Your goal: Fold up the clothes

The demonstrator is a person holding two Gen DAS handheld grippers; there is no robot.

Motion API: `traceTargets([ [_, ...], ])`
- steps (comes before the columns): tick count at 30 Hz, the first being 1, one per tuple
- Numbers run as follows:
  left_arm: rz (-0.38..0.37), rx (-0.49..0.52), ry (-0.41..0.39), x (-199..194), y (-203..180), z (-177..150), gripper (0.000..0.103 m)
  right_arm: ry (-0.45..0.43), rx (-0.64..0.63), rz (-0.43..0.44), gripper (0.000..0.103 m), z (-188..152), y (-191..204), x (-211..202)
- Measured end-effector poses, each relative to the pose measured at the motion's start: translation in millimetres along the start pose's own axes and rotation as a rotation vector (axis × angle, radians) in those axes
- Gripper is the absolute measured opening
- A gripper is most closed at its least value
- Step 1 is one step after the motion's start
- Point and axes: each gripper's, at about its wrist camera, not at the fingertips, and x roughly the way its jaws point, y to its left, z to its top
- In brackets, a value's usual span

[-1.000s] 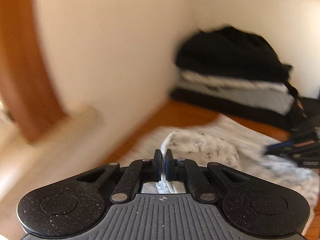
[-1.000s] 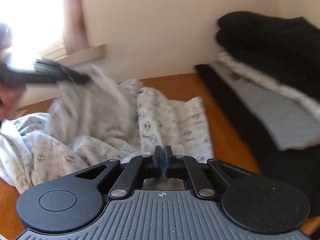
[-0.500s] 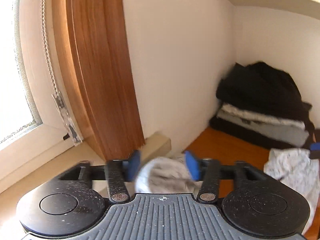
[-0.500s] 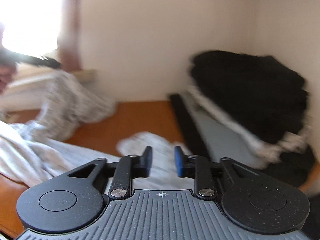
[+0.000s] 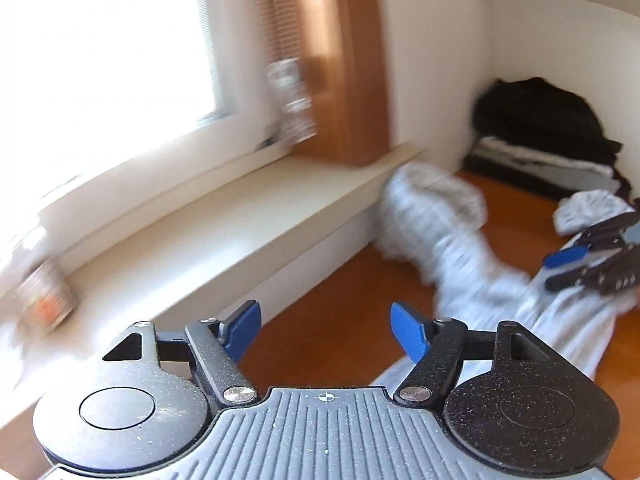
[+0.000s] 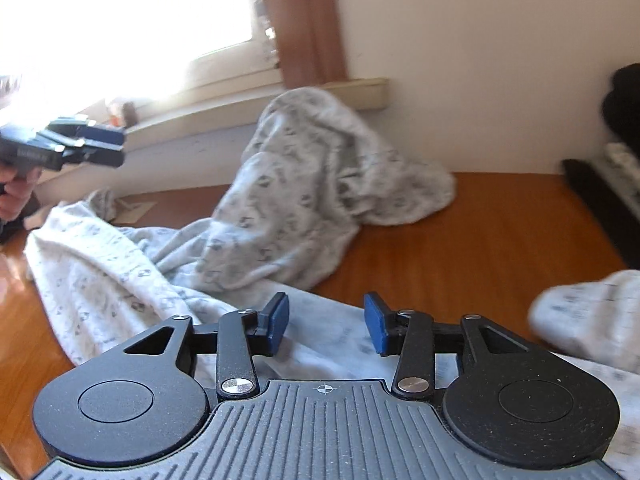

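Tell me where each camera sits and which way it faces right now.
Left wrist: on the left claw, jaws opening and empty, facing the windowsill; right claw at right.
Right wrist: on the right claw, jaws opening, above the patterned garment; left claw and hand at left.
Shared: garment, wooden table, folded pile.

Left wrist view: sits just behind the left gripper (image 5: 325, 330), looks forward and down along its fingers, low over the wooden table (image 5: 332, 284), facing the window sill (image 5: 224, 216) and wall corner. Blurred.

Right wrist view: same mounting behind the right gripper (image 6: 326, 322), close above the table, facing the sill further right.

Shared: the patterned grey garment (image 6: 304, 196) heaped near the sill, the dark folded stack (image 5: 548, 132) far right, and each view catches the other gripper at its edge.
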Motion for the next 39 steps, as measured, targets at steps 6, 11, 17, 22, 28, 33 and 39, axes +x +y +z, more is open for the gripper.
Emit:
traceTargets([
  [6, 0.15, -0.186, 0.037, -47.1, 61.0, -64.8, 0.077, 0.003, 0.041, 0.057, 0.047, -5.0, -6.9, 9.8],
  [11, 0.267, -0.329, 0.059, -81.0, 92.7, -104.9, 0.077, -0.006, 0.121, 0.138, 0.053, -6.3, -22.2, 9.7],
  [17, 0.344, -0.379, 0.067, -104.3, 98.7, -135.3, 0.079, -0.005, 0.124, 0.147, 0.054, -6.5, -21.2, 9.0],
  [22, 0.362, -0.415, 0.065, -111.5, 111.6, -156.9, 0.079, -0.019, 0.0, 0.051, 0.054, -5.8, 1.0, 3.6],
  [28, 0.318, -0.438, 0.017, -121.7, 127.5, -177.9, 0.08, -0.063, -0.055, 0.067, 0.054, 17.0, 50.5, -1.8],
  [33, 0.279, -0.453, -0.048, -129.2, 141.9, -191.8, 0.088, -0.025, -0.165, 0.131, 0.054, 43.6, 120.2, 27.8],
  [39, 0.175, -0.592, -0.215, -143.6, 167.9, -206.2, 0.099, 0.052, -0.28, 0.279, 0.054, 71.9, 216.1, 89.1],
])
